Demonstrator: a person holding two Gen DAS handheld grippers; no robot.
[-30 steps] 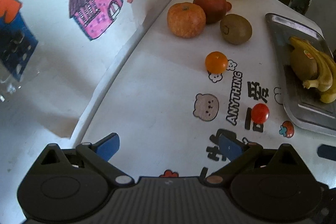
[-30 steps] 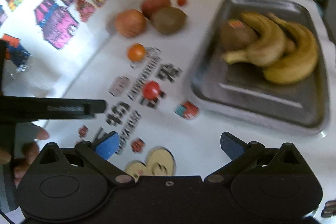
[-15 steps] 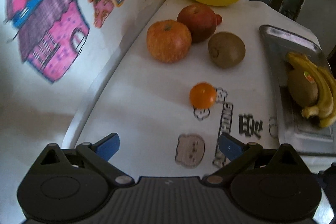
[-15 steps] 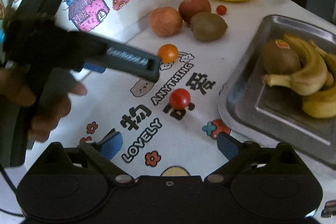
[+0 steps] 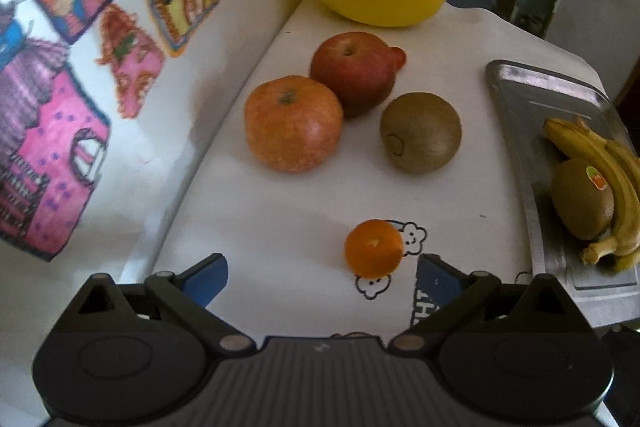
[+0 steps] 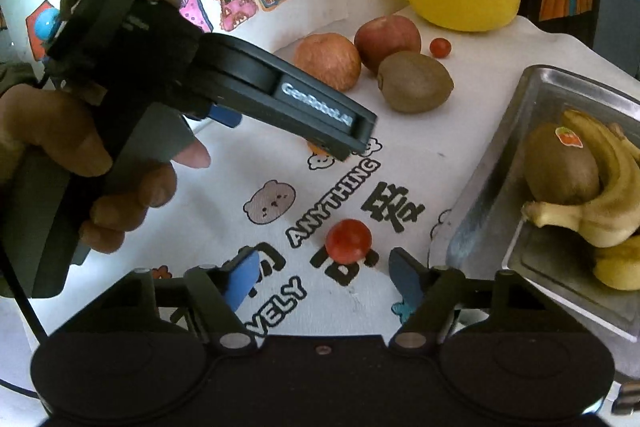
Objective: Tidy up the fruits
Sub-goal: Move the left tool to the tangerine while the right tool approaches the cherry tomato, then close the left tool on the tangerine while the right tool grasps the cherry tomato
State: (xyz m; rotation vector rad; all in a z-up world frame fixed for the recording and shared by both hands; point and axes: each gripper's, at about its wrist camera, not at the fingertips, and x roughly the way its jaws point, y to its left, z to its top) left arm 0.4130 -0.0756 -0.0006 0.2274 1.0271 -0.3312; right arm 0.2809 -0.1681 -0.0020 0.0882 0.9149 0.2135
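Two apples (image 5: pixel 294 125), two kiwis (image 5: pixel 420 139); left jaws wide, right jaws closing, both empty.

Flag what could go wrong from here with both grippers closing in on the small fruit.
1. The right gripper is closing with the red cherry tomato just ahead of its pads, not yet between them; it could roll off or get squashed.
2. The left gripper hangs open by the small orange fruit, which sits off-centre near one pad and may get nudged away.
3. Both grippers work close together and may collide.
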